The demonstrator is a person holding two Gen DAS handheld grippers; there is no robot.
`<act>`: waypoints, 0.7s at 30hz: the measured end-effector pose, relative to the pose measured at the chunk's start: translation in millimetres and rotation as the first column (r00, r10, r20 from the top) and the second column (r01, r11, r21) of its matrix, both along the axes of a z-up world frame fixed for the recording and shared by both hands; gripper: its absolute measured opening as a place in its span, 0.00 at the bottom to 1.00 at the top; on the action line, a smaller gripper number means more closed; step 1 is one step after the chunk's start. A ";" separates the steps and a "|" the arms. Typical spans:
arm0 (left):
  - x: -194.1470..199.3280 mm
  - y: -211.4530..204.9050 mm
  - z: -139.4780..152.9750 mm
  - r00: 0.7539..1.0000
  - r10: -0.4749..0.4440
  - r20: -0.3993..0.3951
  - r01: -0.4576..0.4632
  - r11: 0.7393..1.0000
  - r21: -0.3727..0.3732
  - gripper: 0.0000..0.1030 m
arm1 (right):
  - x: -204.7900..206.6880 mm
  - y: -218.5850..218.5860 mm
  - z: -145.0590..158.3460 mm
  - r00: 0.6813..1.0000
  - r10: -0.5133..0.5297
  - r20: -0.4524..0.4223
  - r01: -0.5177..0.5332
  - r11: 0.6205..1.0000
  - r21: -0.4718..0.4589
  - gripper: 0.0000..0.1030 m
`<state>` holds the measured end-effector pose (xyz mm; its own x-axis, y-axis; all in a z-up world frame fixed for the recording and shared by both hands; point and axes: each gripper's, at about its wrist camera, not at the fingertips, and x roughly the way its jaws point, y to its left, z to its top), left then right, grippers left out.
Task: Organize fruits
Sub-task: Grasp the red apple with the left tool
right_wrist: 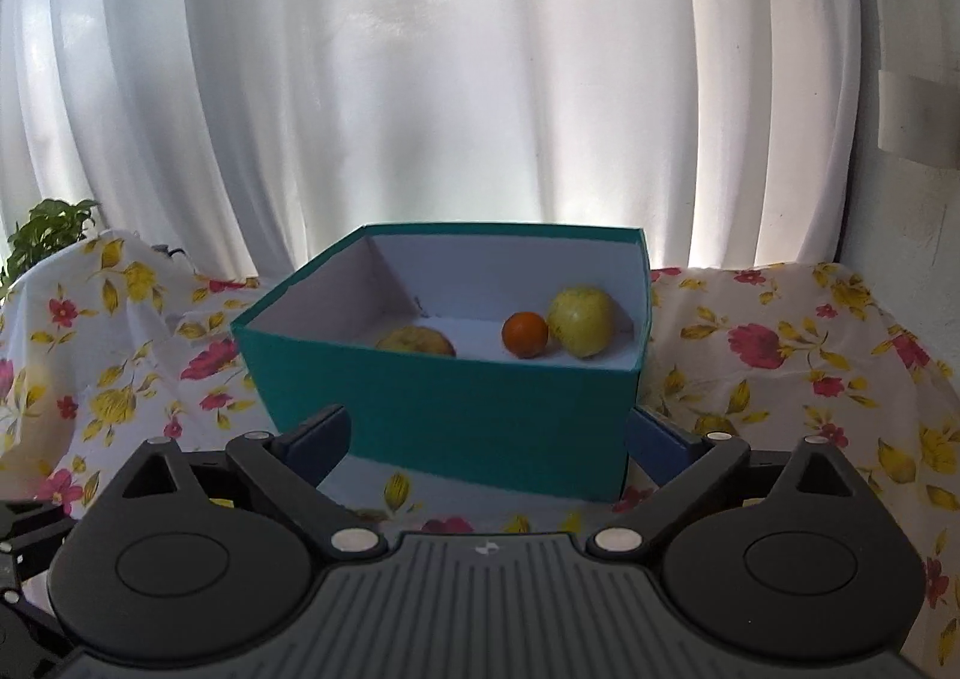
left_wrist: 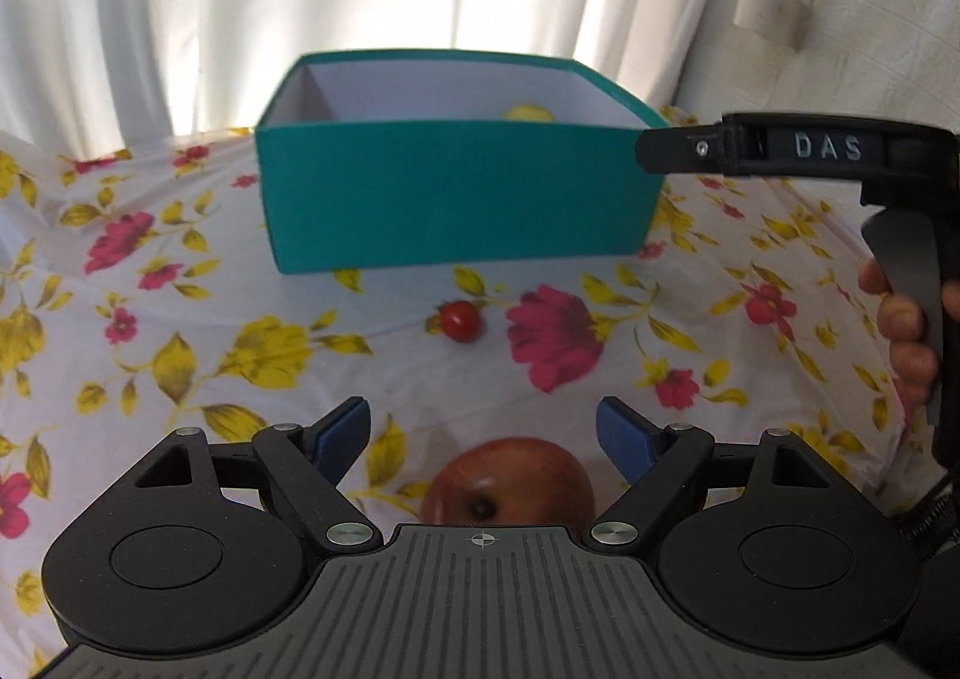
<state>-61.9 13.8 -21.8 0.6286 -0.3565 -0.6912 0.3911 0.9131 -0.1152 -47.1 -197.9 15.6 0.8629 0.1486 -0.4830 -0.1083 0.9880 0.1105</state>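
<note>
The red apple [left_wrist: 509,484] is round and smooth, so it could be rolling away on the soft flowery cloth [left_wrist: 180,331] if one finger bumps it first. The left gripper [left_wrist: 483,436] is hanging over it with its blue fingers [left_wrist: 342,433] wide apart. The apple is sitting between them, low and close to the gripper's body, not touching either one.

The right gripper [right_wrist: 486,445] is also spread wide and holding nothing, pointing at the green box [right_wrist: 456,409]. A little tomato [left_wrist: 461,320] is waiting on the cloth near the box.
</note>
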 end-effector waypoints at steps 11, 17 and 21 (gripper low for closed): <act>-3.0 -7.5 -22.6 0.997 -0.031 -0.066 0.035 0.998 0.058 0.81 | -17.6 -7.7 -6.2 0.998 -0.070 -0.009 0.070 0.998 -0.006 0.97; -1.6 -12.4 -33.0 0.995 -0.034 -0.092 0.041 0.997 0.068 0.76 | -17.5 -5.1 -6.0 0.998 -0.064 -0.015 0.064 0.998 -0.007 0.97; -1.9 -15.1 -35.8 0.995 -0.029 -0.094 0.037 0.997 0.074 0.74 | -17.1 -4.0 -8.0 0.998 -0.048 -0.032 0.048 0.999 -0.002 0.97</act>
<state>-63.7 -1.3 -57.6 0.5491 -0.3203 -0.7720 0.4120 0.9074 -0.0834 -64.2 -201.9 7.6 0.8530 0.1066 -0.5109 -0.0571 0.9921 0.1116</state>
